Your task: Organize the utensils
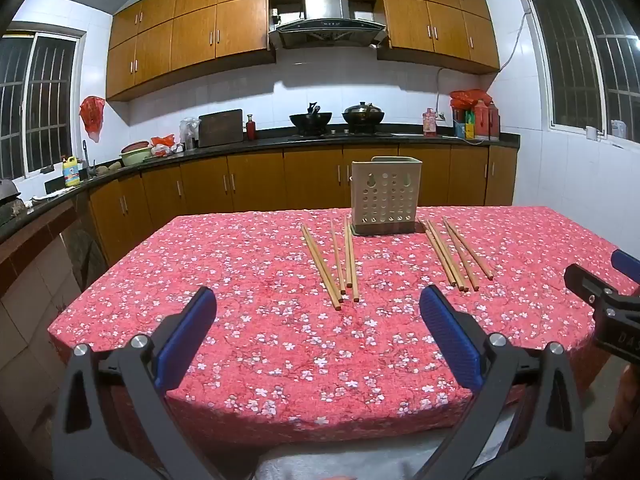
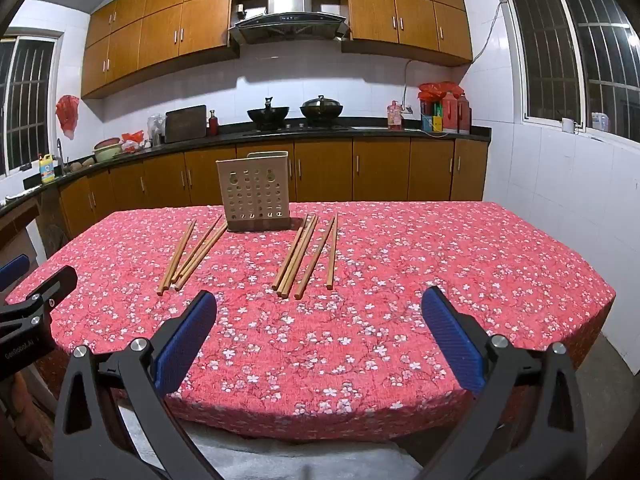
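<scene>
1. Left wrist view: left gripper (image 1: 318, 304) spread wide, empty, above tablecloth (image 1: 248, 344). Left chopsticks (image 1: 334, 262) beside perforated holder (image 1: 386, 196); likely light, stiff, prone to rolling.
2. Right wrist view: right gripper (image 2: 319, 306) spread wide, empty. Right chopsticks (image 2: 306, 258) near holder; best pinched mid-shaft.

floral tablecloth (image 1: 280, 360), two woks (image 1: 311, 119), range hood (image 1: 326, 28)
</scene>
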`<control>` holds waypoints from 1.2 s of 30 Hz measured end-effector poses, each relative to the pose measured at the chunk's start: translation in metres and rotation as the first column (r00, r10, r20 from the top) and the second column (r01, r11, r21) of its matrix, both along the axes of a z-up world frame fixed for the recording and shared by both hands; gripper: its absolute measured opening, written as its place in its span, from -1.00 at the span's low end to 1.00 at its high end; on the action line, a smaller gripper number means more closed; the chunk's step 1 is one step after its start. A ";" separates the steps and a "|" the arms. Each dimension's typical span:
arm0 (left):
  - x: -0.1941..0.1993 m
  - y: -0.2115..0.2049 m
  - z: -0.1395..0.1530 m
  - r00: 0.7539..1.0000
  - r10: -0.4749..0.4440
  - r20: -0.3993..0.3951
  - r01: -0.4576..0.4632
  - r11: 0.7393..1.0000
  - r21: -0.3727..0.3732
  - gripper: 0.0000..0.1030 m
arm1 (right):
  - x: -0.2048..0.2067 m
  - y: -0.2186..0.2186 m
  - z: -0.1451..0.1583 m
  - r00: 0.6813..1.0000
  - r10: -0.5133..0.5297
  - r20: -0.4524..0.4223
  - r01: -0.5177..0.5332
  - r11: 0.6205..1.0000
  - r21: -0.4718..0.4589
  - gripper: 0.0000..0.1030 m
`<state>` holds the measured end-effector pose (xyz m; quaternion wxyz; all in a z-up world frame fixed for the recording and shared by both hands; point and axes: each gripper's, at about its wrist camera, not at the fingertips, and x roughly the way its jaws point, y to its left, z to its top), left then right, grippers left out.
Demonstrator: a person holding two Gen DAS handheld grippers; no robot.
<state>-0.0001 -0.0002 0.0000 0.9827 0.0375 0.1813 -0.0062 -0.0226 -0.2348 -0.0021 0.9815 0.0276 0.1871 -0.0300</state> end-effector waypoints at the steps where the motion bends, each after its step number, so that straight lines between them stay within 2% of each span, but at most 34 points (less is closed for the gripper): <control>1: 0.000 0.000 0.000 1.000 0.000 0.000 0.000 1.000 -0.001 0.93 | 0.000 0.000 0.000 1.000 0.000 0.000 0.000 1.000 -0.001 0.97; 36: 0.001 0.000 0.000 1.000 -0.009 -0.005 0.008 1.000 -0.007 0.93 | 0.000 0.002 0.001 1.000 0.000 0.001 0.000 1.000 -0.001 0.97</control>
